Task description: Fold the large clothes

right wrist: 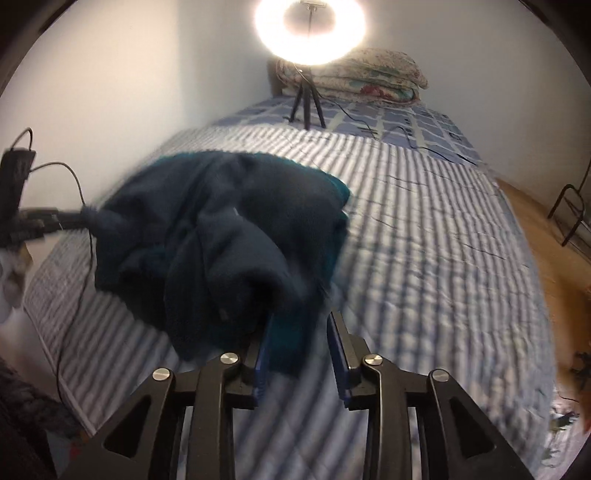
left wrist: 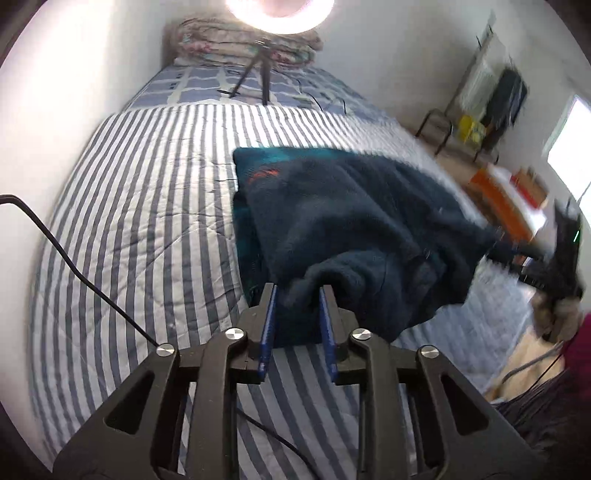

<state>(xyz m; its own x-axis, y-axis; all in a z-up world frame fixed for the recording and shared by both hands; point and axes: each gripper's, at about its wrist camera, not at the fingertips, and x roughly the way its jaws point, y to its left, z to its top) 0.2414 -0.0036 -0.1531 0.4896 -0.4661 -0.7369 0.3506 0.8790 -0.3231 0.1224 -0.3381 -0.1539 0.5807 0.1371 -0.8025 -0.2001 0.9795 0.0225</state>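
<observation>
Item one: your left gripper [left wrist: 297,291], jaws parted a little, blue pads [left wrist: 269,325] facing each other. A bunched fold of the dark teal fleece garment [left wrist: 351,221] sits between them; whether the pads press it you cannot tell through the blur.

Item two: your right gripper [right wrist: 301,319], jaws likewise parted. The garment [right wrist: 229,236] hangs over the left jaw and fills part of the gap; the right jaw stands clear of the cloth.

Item three: the garment itself, heaped and half folded, spreading ahead of both pairs of jaws on the striped quilt [left wrist: 140,206]. From the left wrist it runs forward and to the right of the jaws; from the right wrist, forward and to the left.

Item four: the quilt, grey and white, lying under both grippers and covering the bed.

Item five: a ring light [right wrist: 310,31] on a small tripod [right wrist: 306,99], well ahead of the jaws, standing on a blue checked sheet [right wrist: 406,114].

Item six: folded floral bedding [right wrist: 369,77], just behind the tripod against the far wall.

Item seven: a black cable [left wrist: 74,266], trailing left of the left jaws.
</observation>
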